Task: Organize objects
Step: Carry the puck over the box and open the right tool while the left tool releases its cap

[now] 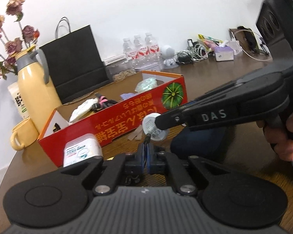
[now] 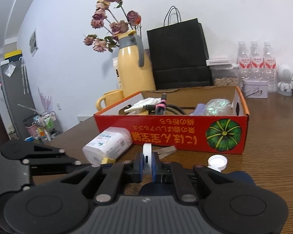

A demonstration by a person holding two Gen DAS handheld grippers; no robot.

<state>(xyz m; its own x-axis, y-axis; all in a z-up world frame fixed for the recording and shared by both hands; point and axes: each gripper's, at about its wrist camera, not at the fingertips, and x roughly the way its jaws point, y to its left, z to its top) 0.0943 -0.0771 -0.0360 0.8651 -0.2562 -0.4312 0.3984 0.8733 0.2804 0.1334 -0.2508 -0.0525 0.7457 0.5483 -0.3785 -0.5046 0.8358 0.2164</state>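
A red cardboard box with a green pumpkin print holds a white glove, cables and wrapped items. My right gripper is shut on a white round disc-shaped device, held on edge in front of the box; the same disc shows in the left wrist view, between the right gripper's fingers. My left gripper is shut on a thin black cable plug that points at the disc. A white plastic tub lies on its side by the box.
A white bottle cap lies on the wooden table. A yellow jug with dried roses, a yellow mug, a black paper bag, water bottles and a tin stand behind the box.
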